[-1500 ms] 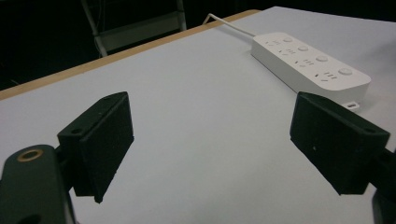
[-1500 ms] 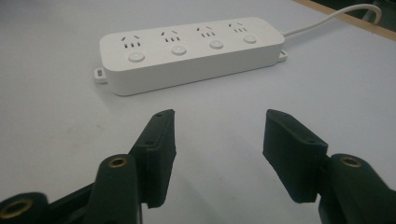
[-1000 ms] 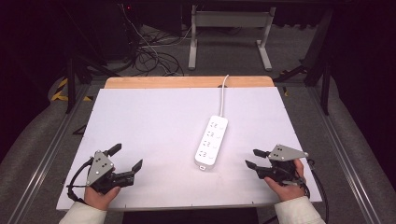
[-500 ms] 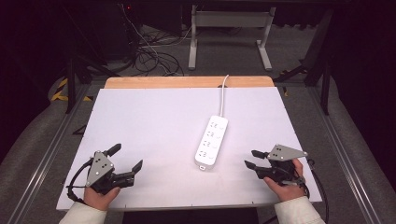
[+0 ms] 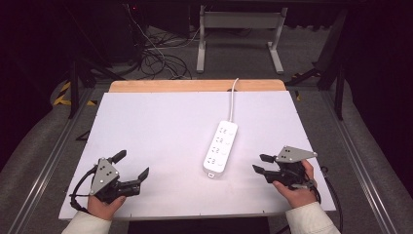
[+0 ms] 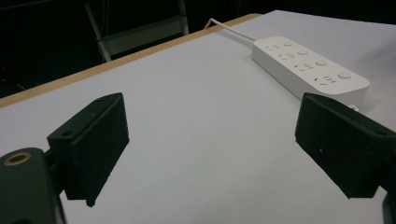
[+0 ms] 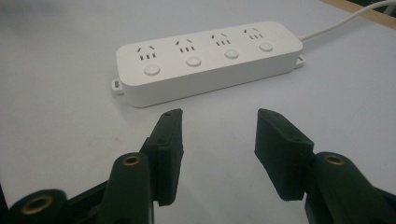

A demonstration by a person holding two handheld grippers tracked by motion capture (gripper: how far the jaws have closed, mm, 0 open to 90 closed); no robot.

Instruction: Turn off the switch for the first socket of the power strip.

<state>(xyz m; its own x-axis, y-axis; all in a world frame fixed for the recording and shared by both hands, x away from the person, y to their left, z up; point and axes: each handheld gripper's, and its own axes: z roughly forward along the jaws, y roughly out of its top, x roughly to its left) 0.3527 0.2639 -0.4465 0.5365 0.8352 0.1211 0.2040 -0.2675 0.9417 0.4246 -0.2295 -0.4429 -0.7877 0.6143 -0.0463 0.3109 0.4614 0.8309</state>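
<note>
White table [image 5: 160,122]: power strip [image 5: 221,146] between left gripper [image 5: 131,168] fingers wide, right gripper [image 5: 262,163] fingers parted.

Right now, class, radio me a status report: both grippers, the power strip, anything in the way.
Left gripper open, empty, near table edge. Right gripper open, empty, beside the power strip. Strip flat on white table, untouched, cord off far edge. Nothing between.

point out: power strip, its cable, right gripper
power strip [image 5: 221,148], high view, middle of its white top face.
cable [image 5: 232,100], high view, white cord running from the strip's far end.
right gripper [image 5: 260,163], high view, gap midway between its open fingers.
</note>
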